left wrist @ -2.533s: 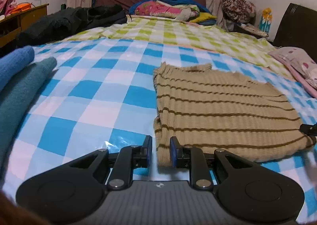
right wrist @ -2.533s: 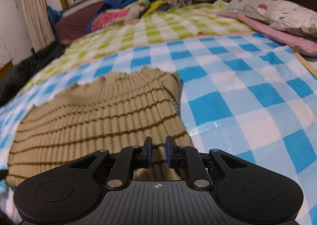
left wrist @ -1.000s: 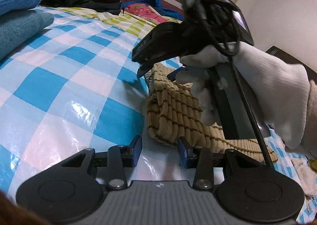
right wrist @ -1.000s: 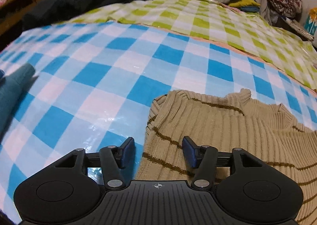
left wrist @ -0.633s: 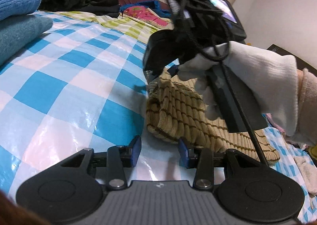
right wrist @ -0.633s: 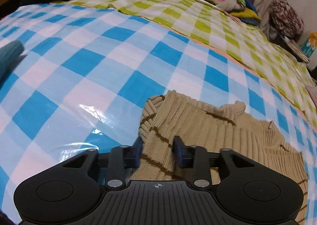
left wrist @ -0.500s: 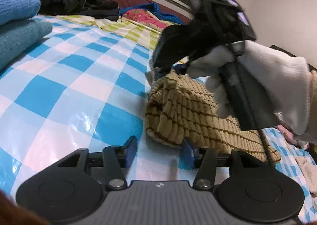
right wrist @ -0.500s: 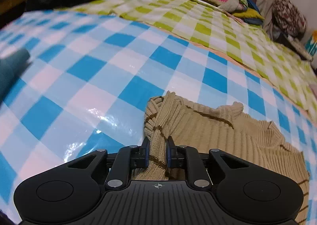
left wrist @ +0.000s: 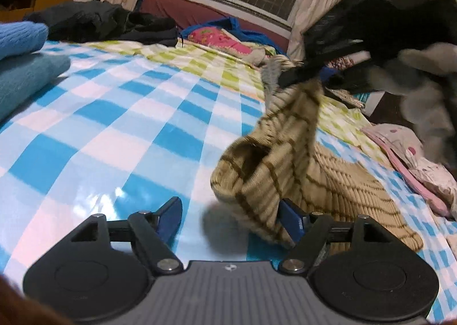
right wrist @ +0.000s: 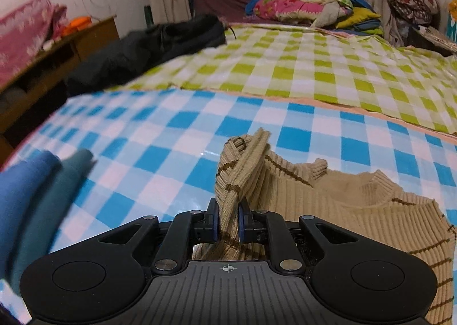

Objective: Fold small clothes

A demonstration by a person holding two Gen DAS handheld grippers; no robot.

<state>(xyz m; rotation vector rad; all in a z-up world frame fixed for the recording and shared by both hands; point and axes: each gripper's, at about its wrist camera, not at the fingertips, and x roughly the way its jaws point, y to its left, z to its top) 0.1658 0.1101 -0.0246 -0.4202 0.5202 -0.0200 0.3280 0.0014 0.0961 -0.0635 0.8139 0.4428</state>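
Blue-checked bedding [left wrist: 120,113] is filling the left wrist view, where the left claw [left wrist: 228,217] is spreading wide, its jaws having just been opening; the sweater's [left wrist: 337,182] near fold is brushing the right pad, unpinched. Beyond, the right claw [left wrist: 317,75] is lifting the far corner.

Right wrist view: the right claw [right wrist: 228,223] is pinching that sweater [right wrist: 357,210] corner, the garment running rightward across the bed [right wrist: 160,153], so the fold likely goes that way.
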